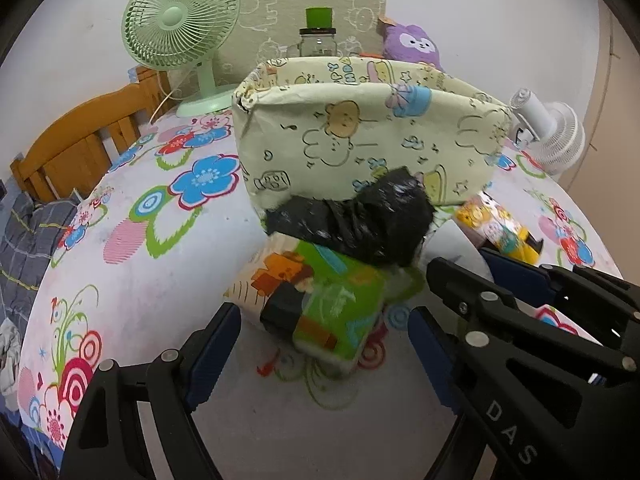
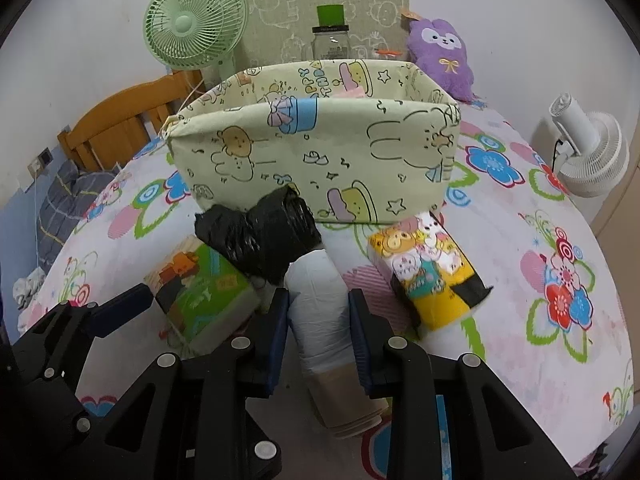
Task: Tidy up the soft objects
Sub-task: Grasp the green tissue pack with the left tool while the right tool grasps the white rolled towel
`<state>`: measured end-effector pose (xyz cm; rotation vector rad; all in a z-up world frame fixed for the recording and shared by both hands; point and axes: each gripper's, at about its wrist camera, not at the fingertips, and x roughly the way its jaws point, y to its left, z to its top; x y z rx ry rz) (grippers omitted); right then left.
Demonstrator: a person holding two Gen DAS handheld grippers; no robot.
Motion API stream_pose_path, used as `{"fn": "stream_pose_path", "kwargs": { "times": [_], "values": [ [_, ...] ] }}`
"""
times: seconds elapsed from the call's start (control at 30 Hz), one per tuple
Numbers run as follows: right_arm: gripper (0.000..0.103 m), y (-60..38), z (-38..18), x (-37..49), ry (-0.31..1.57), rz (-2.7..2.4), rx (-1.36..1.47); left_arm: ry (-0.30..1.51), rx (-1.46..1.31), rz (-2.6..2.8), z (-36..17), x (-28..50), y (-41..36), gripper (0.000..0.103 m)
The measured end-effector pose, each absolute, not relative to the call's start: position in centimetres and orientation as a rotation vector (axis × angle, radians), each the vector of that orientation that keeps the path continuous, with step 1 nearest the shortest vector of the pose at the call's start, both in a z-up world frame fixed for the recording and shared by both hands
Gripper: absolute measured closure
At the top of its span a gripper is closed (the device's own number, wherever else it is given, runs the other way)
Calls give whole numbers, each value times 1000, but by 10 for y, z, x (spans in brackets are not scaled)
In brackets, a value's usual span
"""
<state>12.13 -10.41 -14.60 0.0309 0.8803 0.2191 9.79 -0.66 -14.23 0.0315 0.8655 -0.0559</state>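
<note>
Draped over the round bench point(image 2: 520, 248), a white cloth printed with bright flowers, open room across its left and right flanks, rim curving away on both sides. Standing mid-bench, a pale yellow fabric basket point(image 2: 316, 152) with cartoon bears and rabbits, open-topped, upright. Crowded just in front of its near wall, four soft things: a green tissue pack point(image 1: 332, 308) lying flat at left; a crumpled black bag roll point(image 2: 260, 236) resting partly on that pack and touching the basket; a white bag roll point(image 2: 318, 312) on a brown core, pointing toward the basket; a yellow tissue pack point(image 2: 428, 276) at right, near the basket's corner. Pinched on the white bag roll, the right claw point(image 2: 319, 316), pads against both flanks. Spread wide, the left claw point(image 1: 324, 344), straddling the green tissue pack's near end without touching it.
</note>
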Motion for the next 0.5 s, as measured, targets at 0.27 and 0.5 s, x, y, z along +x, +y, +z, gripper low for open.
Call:
{"fn": "stream_pose_path", "kwargs": {
  "times": [0.27,0.5],
  "values": [
    [71,-103,-146,134,881,210,32,865,35,-29,-144,113,-1,16],
    [71,-102,-148,141,885,199,33,868,36,-14,-148,121,4,16]
  ]
}}
